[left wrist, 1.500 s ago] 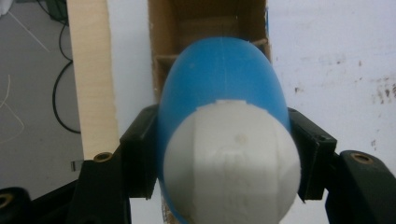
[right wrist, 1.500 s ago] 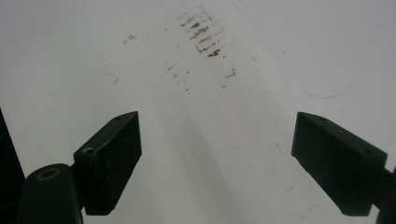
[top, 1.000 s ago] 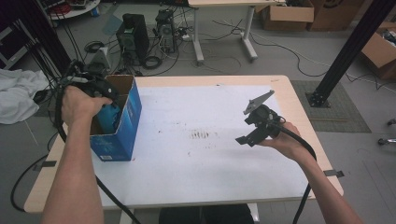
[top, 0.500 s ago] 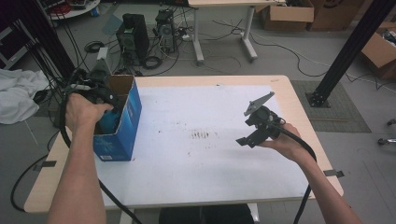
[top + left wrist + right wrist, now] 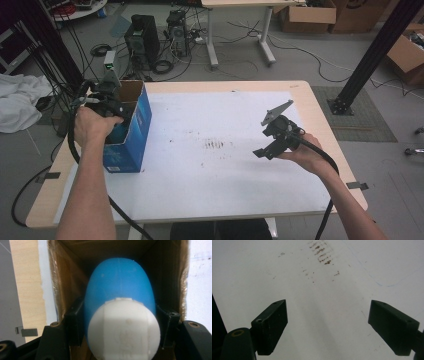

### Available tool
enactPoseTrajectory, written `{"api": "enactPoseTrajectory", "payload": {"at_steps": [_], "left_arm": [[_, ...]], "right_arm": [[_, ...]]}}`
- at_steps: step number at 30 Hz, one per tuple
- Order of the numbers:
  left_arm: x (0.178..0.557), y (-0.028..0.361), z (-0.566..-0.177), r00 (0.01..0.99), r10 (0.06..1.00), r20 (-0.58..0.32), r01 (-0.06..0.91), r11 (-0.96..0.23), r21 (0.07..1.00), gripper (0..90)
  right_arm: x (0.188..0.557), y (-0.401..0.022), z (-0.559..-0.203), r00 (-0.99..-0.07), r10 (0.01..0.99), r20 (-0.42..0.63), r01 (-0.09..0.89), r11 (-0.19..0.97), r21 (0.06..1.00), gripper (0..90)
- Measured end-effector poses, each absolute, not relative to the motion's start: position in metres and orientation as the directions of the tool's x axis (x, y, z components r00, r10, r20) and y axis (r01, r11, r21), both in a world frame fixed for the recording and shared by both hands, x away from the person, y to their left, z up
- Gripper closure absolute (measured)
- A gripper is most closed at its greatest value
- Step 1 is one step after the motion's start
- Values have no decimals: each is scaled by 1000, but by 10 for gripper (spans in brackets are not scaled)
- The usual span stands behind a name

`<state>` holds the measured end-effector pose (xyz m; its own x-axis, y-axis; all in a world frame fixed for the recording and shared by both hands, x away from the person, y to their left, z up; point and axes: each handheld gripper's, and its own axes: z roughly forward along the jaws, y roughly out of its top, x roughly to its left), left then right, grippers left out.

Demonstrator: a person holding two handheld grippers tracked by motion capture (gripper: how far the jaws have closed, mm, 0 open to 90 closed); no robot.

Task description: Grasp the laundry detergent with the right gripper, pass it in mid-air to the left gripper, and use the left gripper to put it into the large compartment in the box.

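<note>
Cables, computer towers and cardboard cartons crowd the floor behind my white-topped wooden table (image 5: pixel 215 200) in the high view. My left gripper (image 5: pixel 107 102) dips into the open blue cardboard box (image 5: pixel 131 135) at the table's left edge; my right gripper (image 5: pixel 264 151) hovers well apart over bare table.

From the left gripper view, I see the jaws clamped on either flank of a smooth blue plastic bottle with a white cap (image 5: pixel 120 302), which sits between the box's brown inner walls, cap toward the camera. I judge it light, rigid and slippery; the narrower waist just below the cap gives the surest hold.

From the right gripper view, my jaws stand wide apart, holding nothing, above the stained white surface (image 5: pixel 322 255).
</note>
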<state>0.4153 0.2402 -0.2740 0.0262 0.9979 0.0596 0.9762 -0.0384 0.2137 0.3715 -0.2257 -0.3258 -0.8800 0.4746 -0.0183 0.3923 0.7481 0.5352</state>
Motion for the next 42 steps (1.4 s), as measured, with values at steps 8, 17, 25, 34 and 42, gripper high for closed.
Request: {"api": "enactPoseTrajectory", "payload": {"at_steps": [8,17,25,34,42], "left_arm": [[413,242,-275,22,998,50,978,-32,208,385],[409,244,-275,17,999,39,981,-24,192,385],[410,243,-275,18,999,37,981,-25,193,382],[409,243,-274,14,999,34,981,-20,191,380],[409,242,-274,20,999,28,981,-25,195,378]], "right_arm": [[372,-224,-327,-880,475,-17,394,750,531,158],[371,-219,-327,-883,469,-15,390,752,531,158],[372,-220,-327,-881,472,-17,394,752,528,158],[372,-219,-327,-882,471,-17,393,754,526,159],[372,-218,-328,-882,470,-16,393,755,525,159]]}}
